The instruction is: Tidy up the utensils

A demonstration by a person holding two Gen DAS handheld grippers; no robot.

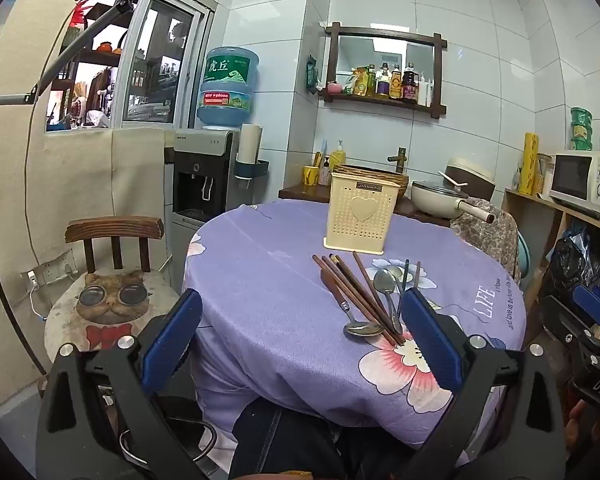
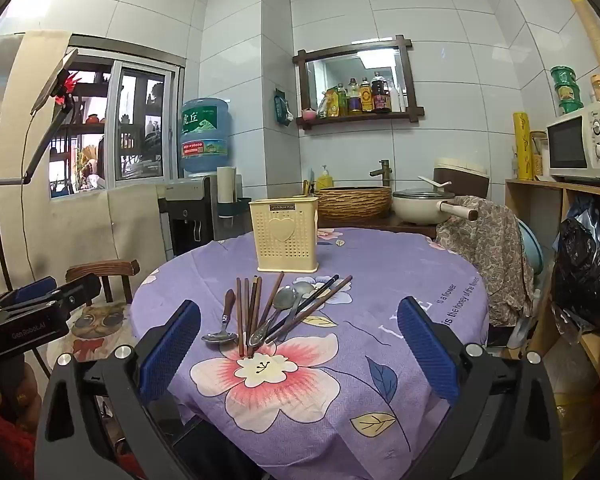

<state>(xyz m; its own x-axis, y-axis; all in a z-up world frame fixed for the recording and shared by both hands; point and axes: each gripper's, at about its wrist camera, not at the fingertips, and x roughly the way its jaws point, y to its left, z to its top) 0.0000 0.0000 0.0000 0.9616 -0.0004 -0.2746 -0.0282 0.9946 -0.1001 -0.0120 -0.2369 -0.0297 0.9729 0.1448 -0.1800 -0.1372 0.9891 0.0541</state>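
Note:
A cream perforated utensil holder (image 1: 360, 212) (image 2: 284, 236) stands upright at the far side of the round purple-clothed table (image 1: 268, 280) (image 2: 400, 280). In front of it lies a loose pile of brown chopsticks (image 1: 356, 292) (image 2: 252, 312), a wooden-handled spoon (image 1: 346, 308) (image 2: 224, 322) and metal spoons (image 1: 386, 284) (image 2: 284, 300). My left gripper (image 1: 300, 328) is open and empty, held off the table's near left edge. My right gripper (image 2: 300, 332) is open and empty above the near edge, the pile ahead between its fingers.
A wooden chair with a cat cushion (image 1: 108, 304) stands left of the table. A cloth-draped chair (image 2: 484, 240) stands at the right. Behind are a water dispenser (image 1: 204, 172), a counter with basket and pot (image 2: 416, 200), and a shelf with a microwave (image 2: 576, 144).

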